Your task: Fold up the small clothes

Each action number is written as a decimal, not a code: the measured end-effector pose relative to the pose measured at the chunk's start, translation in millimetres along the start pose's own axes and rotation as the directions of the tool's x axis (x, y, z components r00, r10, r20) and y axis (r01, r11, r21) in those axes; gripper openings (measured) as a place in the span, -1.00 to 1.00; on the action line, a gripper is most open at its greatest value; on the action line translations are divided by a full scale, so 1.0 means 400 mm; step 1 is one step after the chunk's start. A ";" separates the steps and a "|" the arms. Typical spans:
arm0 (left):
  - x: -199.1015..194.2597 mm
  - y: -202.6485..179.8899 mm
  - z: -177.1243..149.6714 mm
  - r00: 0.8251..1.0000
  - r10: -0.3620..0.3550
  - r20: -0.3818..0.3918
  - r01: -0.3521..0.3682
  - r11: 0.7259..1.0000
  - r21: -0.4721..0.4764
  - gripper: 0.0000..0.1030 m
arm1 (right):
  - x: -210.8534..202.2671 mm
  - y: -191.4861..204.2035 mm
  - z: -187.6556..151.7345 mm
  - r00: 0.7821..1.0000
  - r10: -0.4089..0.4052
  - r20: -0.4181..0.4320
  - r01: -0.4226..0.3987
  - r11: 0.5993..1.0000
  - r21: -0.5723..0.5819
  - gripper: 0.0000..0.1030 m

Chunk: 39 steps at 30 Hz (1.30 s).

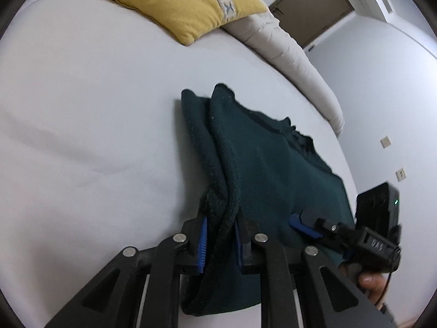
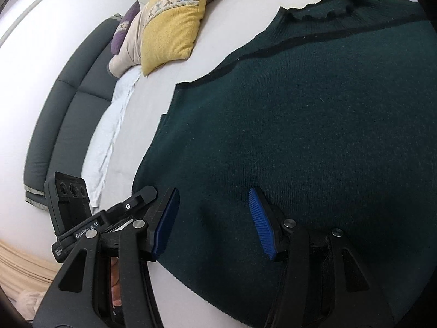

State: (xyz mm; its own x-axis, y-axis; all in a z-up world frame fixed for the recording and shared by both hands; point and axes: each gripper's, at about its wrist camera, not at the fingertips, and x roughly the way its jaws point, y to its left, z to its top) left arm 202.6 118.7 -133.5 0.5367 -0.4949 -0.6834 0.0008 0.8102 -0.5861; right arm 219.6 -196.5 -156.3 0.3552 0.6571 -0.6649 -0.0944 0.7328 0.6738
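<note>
Sweater edge pinched at left, right side not yet gripped

On the bed (image 1: 82,109), the left gripper (image 1: 220,242) is clenched on a bunched edge of the green sweater (image 1: 259,169), apparently so that side can be lifted and folded over; the right gripper (image 2: 215,221) is held with jaws apart over the flat body, nothing grasped.

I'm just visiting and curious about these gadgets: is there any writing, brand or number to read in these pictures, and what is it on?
"GenRobot.AI" in white, its first letter unclear, on the black body of the left gripper, seen from the right wrist.
A small white label below it on the same body: too small to read.
Embossed marks on the black body of the right gripper, seen from the left wrist: about three characters, seemingly upside down, not readable.
The green sweater and yellow pillow carry no text.
</note>
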 end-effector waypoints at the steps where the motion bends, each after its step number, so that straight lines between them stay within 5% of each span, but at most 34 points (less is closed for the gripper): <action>1: -0.005 -0.014 0.002 1.000 0.005 0.006 -0.005 1.000 0.011 -0.67 | -0.007 -0.007 0.004 1.000 0.021 0.002 -0.021 1.000 0.022 -0.01; 11: 0.031 -0.313 0.006 0.997 -0.077 0.003 0.076 0.986 0.149 -0.70 | -0.213 -0.183 0.075 0.976 0.159 0.146 -0.187 0.961 0.205 0.14; 15: 0.163 -0.472 -0.060 0.992 -0.118 -0.051 0.127 0.965 0.228 -0.70 | -0.240 -0.264 0.114 0.967 0.206 0.147 -0.240 0.933 0.270 0.23; 21: 0.258 -0.520 -0.172 0.990 -0.106 -0.091 0.126 0.956 0.266 -0.64 | -0.226 -0.305 0.144 0.945 0.296 0.141 -0.325 0.901 0.287 0.23; 27: 0.197 -0.517 -0.193 0.982 -0.177 -0.072 0.191 0.936 0.295 -0.06 | -0.189 -0.269 0.167 0.975 0.210 0.070 -0.221 0.945 0.240 0.12; 31: 0.129 -0.501 -0.204 0.977 -0.205 -0.052 0.211 0.931 0.298 0.01 | -0.150 -0.250 0.175 0.996 0.093 -0.019 -0.087 0.972 0.217 -0.72; 39: 0.053 -0.446 -0.170 0.987 -0.161 0.001 0.153 0.936 0.316 0.20 | -0.214 -0.245 0.180 1.000 -0.022 -0.005 0.023 0.986 0.163 -0.78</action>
State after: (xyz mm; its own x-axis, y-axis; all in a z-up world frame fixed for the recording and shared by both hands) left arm 156.6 -57.8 -73.1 0.5305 -0.6188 -0.5793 0.3493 0.7823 -0.5158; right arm 265.2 -337.2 -142.1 0.3527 0.6416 -0.6812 0.0665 0.7089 0.7021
